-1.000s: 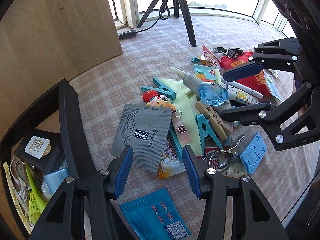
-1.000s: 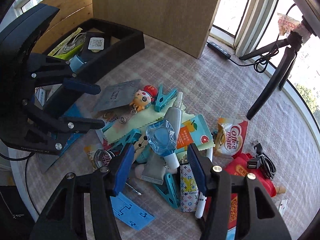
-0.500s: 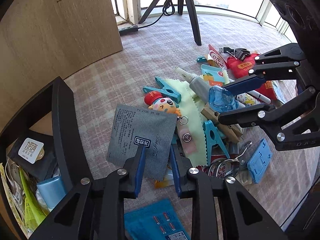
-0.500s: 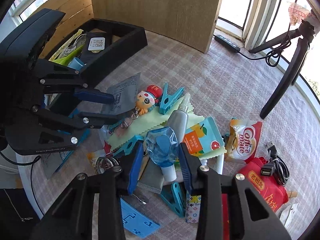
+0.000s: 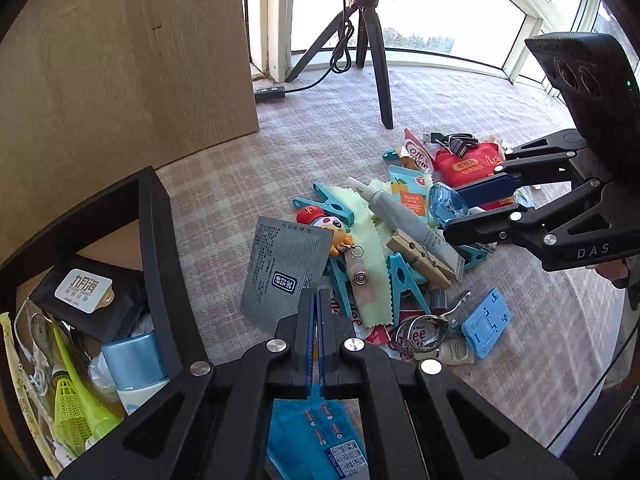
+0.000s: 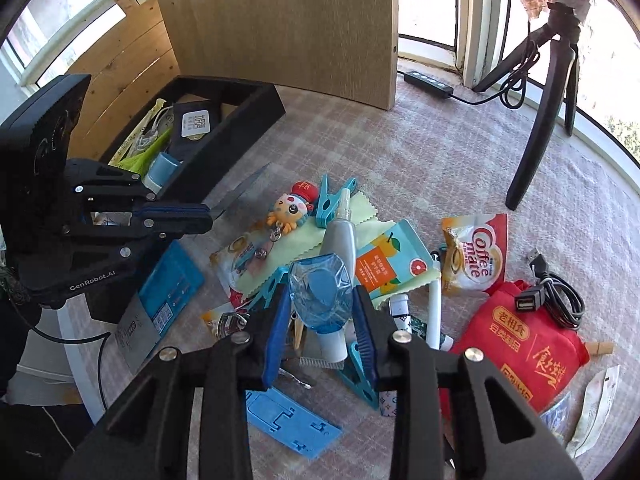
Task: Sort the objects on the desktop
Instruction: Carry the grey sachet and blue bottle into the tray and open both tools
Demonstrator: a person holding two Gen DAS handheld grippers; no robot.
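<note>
My left gripper (image 5: 316, 300) is shut on the near edge of a grey foil sachet (image 5: 286, 270) and holds it lifted and tilted above the checked tablecloth; it also shows in the right wrist view (image 6: 236, 196). My right gripper (image 6: 322, 304) is shut on a clear blue wrapped item (image 6: 322, 294), seen from the left wrist view (image 5: 446, 204) held over the pile. The pile holds a cartoon keychain (image 6: 290, 208), a grey tube (image 6: 340, 236), teal clips and a light green cloth (image 5: 366, 240).
A black tray (image 5: 156, 264) at the left holds a black packet, a blue bottle and green items. A Coffee mate sachet (image 6: 476, 260), red bag (image 6: 516, 344), USB cable (image 6: 556, 296), blue stand (image 6: 292, 426) and blue packet (image 5: 316, 440) lie around. A tripod (image 6: 536, 136) stands behind.
Both grippers have closed: the left onto the grey sachet, which is now lifted at its edge, the right onto the blue wrapped item. Both have pulled back and up from the pile.
</note>
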